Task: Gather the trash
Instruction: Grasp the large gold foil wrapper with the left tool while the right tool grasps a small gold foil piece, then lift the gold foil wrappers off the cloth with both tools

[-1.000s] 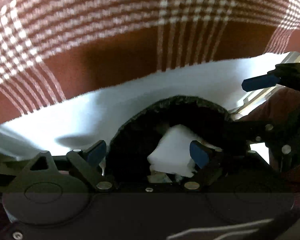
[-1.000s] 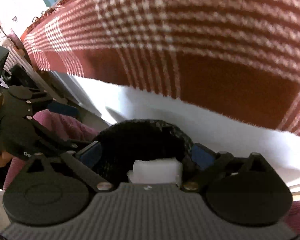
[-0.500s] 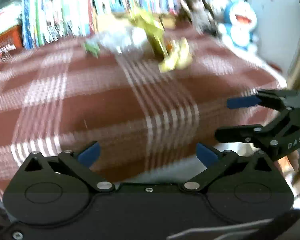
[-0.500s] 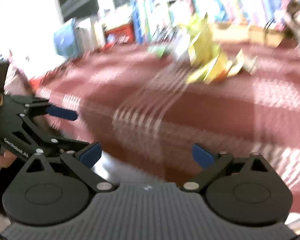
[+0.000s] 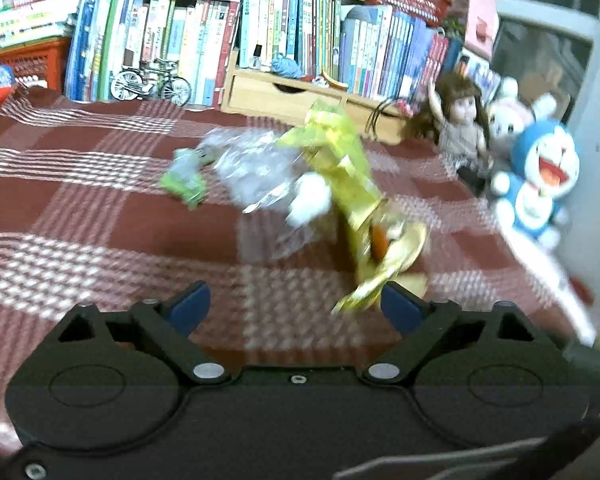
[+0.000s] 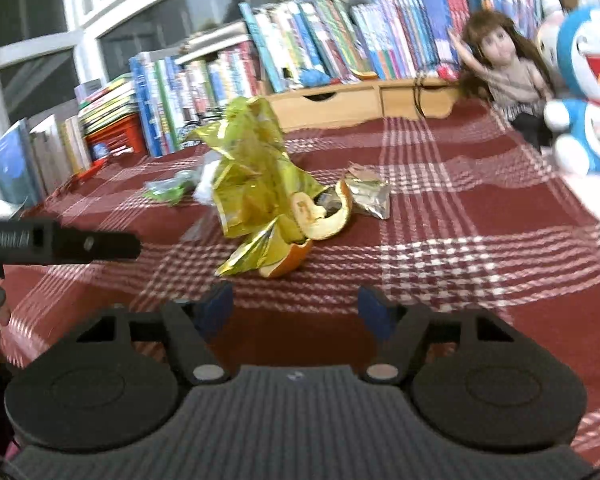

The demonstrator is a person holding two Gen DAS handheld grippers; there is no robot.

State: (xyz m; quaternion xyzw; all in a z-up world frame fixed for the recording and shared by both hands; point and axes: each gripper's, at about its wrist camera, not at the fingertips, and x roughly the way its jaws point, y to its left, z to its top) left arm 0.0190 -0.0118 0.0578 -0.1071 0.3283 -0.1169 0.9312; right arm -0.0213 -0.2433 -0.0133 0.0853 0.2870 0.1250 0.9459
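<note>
A heap of trash lies on the red plaid tablecloth: a crumpled yellow wrapper, a clear plastic bag, a green wrapper, a white tissue and orange peel. My left gripper hovers just short of the heap, its jaws closing with nothing between them. In the right wrist view, the yellow wrapper, orange peel and a silver foil packet lie ahead of my right gripper. Its jaws are closing on nothing.
Rows of books and a wooden drawer box line the table's far side. A doll and a blue plush cat sit at the right. A small model bicycle stands by the books.
Both grippers rose from a dark bin holding white tissue below the table edge and tilted up over the tabletop. The trash heap came into view. The right jaws have narrowed.
</note>
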